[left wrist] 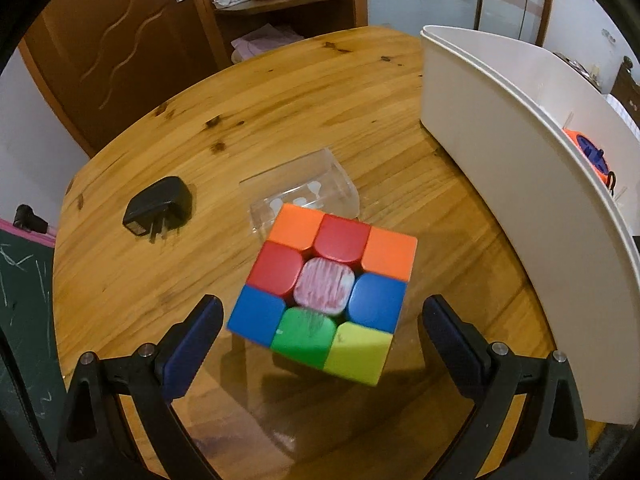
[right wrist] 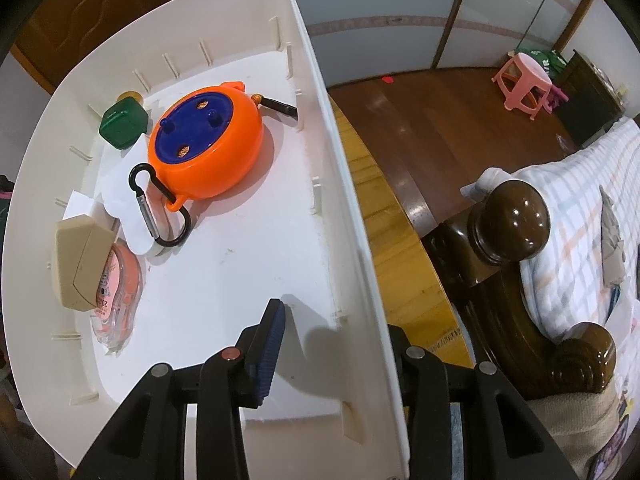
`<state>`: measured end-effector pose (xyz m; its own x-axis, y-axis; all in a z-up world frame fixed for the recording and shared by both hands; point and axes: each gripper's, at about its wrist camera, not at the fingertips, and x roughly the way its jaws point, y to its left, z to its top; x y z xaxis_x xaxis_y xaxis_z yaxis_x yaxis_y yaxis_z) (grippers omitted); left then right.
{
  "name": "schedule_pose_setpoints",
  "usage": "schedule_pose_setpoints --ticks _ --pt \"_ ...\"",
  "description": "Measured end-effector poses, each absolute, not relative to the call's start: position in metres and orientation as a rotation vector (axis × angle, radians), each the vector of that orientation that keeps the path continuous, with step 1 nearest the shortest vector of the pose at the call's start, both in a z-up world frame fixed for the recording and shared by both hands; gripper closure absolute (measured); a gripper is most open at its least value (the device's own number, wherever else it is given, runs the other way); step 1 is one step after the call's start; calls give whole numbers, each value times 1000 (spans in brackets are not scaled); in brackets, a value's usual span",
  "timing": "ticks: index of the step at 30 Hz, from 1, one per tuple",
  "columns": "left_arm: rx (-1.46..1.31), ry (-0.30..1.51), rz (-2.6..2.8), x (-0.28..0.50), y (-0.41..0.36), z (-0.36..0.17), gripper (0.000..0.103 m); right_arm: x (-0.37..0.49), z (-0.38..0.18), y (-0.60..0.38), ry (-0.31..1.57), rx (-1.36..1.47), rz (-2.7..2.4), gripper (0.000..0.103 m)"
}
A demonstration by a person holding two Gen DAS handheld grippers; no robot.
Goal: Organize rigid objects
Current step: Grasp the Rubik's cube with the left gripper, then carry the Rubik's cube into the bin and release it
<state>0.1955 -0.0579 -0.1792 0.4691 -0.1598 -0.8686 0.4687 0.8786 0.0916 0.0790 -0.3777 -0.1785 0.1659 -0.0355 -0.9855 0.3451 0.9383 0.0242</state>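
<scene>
The cube (left wrist: 326,300) lay on the table (left wrist: 200,140), bare wood toward ten o'clock, between the wide-open left gripper (left wrist: 322,320), untouched. The right gripper (right wrist: 332,344) clamped the white bin's wall (right wrist: 352,200).

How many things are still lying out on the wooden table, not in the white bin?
3: a puzzle cube between the left gripper's open fingers, a clear plastic case just behind it, and a black plug adapter further left. Others may be hidden.

Warm indoor light, pretty dim at the dark fisheye corners; glare on the surface (left wrist: 280,92), cube (left wrist: 324,300) slightly blurry.
</scene>
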Motion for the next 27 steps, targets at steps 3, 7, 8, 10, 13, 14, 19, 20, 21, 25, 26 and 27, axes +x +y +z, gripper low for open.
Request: schedule_pose_setpoints --ticks 3,7,8,10,13,14,19,20,21,25,26,27 --pt "353 999 -400 193 -61 -180 5 79 -178 -378 1382 267 -276 63" --pt "361 996 -398 193 -63 -183 24 79 -178 -377 1382 266 -277 63" --pt "352 988 -391 192 -61 -182 28 79 -178 -377 1382 266 -277 63" --pt "337 986 -388 194 -60 -181 30 79 -179 -377 1382 267 -277 63" --pt "322 992 -389 194 -58 -180 33 79 -178 -377 1381 265 -277 63" --pt "324 993 -386 193 -59 -179 34 79 -178 -377 1381 264 -277 63" --pt "345 1000 -341 187 -64 -172 39 79 -178 -378 1381 263 -277 63" --pt "340 1004 -339 186 -64 -170 40 79 -178 -378 1381 263 -277 63" --pt "334 1007 -335 184 -64 -168 41 79 -178 -377 1380 262 -277 63" --pt "319 1004 -324 177 -66 -158 43 79 -178 -378 1381 266 -271 63" --pt "313 1006 -322 176 -66 -155 43 79 -178 -378 1381 268 -268 63" --pt "304 1007 -318 174 -66 -152 43 78 -178 -378 1380 270 -265 63"
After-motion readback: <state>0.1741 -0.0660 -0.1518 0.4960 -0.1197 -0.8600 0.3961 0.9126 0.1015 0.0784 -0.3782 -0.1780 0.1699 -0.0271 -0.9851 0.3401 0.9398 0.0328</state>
